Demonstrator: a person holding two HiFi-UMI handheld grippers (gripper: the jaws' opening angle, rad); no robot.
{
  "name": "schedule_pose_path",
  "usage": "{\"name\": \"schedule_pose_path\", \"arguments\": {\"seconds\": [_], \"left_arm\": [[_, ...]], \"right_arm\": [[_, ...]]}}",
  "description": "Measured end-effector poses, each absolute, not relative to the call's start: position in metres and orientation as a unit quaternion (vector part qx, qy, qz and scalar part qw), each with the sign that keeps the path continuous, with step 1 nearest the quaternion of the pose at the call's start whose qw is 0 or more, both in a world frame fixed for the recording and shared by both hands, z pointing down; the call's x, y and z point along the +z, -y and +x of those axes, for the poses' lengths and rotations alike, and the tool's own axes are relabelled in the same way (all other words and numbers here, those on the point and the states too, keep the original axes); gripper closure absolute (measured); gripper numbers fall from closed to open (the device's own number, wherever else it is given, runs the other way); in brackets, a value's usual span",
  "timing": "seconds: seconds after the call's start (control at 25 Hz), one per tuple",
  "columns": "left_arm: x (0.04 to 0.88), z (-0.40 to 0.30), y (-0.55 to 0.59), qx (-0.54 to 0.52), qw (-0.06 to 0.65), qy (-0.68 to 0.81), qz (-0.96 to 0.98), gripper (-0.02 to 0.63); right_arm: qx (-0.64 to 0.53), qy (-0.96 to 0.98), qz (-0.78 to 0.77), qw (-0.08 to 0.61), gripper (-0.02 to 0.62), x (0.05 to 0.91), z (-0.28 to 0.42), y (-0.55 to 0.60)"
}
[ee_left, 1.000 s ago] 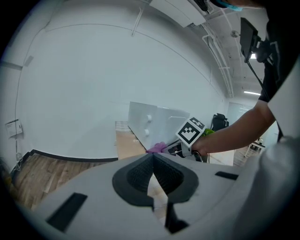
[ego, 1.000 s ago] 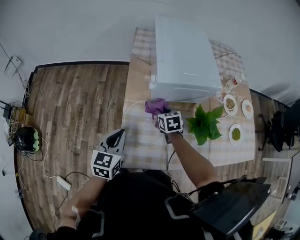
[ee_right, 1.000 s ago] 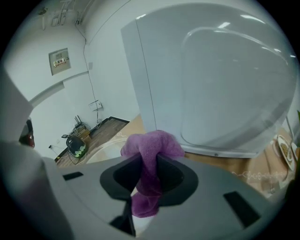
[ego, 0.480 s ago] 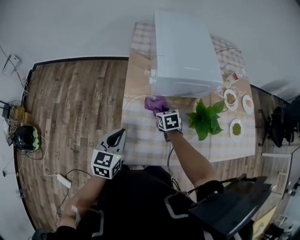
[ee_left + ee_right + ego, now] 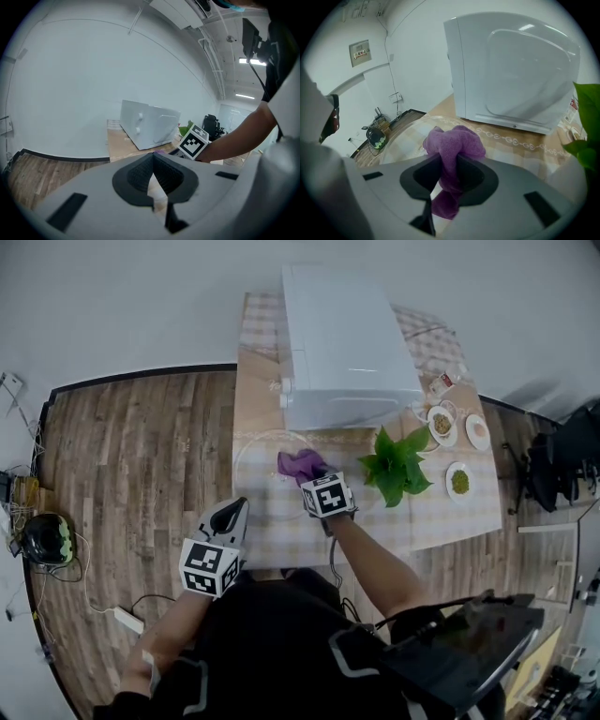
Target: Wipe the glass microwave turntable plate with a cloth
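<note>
A table (image 5: 255,409) under a checked covering is seen from above, with a white microwave (image 5: 342,343) set at its far side, door shut. In front of that, the glass turntable plate (image 5: 262,488) lies flat on the covering; nothing is held in it but the purple cloth (image 5: 298,463), which is bunched over the plate's middle, toward the side nearer the microwave. The wiping step is judged to be under way. The cloth is gripped by the right gripper (image 5: 314,476), whose jaws are clamped on a fold of it, so that a wad stands out beyond the tips and a tail hangs beneath. Whether the wad is pressed firmly on the glass cannot be told. The next move is judged to call for the wad to be kept down on the glass and swept over the bare near and left parts of the plate, out to the rim, with care that the loose plate is not pushed along the covering. The left gripper (image 5: 232,512) is held off the table's near edge, its jaws closed with nothing between them. A leafy plant (image 5: 394,465) stands to the right of the plate. Beyond the plant, three small dishes are laid out: one (image 5: 439,423) with brownish food, one (image 5: 478,432) with something pale orange, one (image 5: 459,481) with green food.
</note>
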State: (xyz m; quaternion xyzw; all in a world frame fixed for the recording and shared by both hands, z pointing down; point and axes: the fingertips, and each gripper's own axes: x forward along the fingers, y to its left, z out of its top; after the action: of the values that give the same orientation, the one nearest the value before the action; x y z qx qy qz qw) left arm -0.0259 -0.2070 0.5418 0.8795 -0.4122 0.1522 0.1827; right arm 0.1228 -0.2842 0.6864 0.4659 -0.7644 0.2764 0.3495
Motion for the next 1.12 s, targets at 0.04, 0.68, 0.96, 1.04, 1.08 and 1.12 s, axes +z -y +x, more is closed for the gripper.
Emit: {"name": "schedule_pose_path", "arguments": {"seconds": [0.04,0.68,0.96,1.04,1.08,1.12], "left_arm": [[0.541,-0.026,0.206,0.151,0.182,0.410,0.881,0.597],[0.530,-0.013,0.200,0.136,0.169,0.373,0.902,0.597],[0.527,-0.012,0.193,0.131,0.167,0.365,0.907,0.598],[0.527,-0.014,0.191,0.128,0.171,0.368,0.905,0.598],[0.528,-0.015,0.190,0.126,0.172,0.369,0.905,0.597],[0.528,-0.015,0.189,0.125,0.172,0.369,0.905,0.597]], "right_arm": [[0.276,0.764,0.466,0.351,0.497,0.686,0.122,0.280],[0.278,0.754,0.469,0.366,0.497,0.686,0.121,0.225],[0.277,0.749,0.477,0.366,0.497,0.684,0.120,0.206],[0.279,0.748,0.478,0.367,0.497,0.682,0.119,0.200],[0.279,0.747,0.479,0.367,0.497,0.681,0.119,0.197],[0.278,0.747,0.480,0.367,0.497,0.681,0.119,0.195]]}}
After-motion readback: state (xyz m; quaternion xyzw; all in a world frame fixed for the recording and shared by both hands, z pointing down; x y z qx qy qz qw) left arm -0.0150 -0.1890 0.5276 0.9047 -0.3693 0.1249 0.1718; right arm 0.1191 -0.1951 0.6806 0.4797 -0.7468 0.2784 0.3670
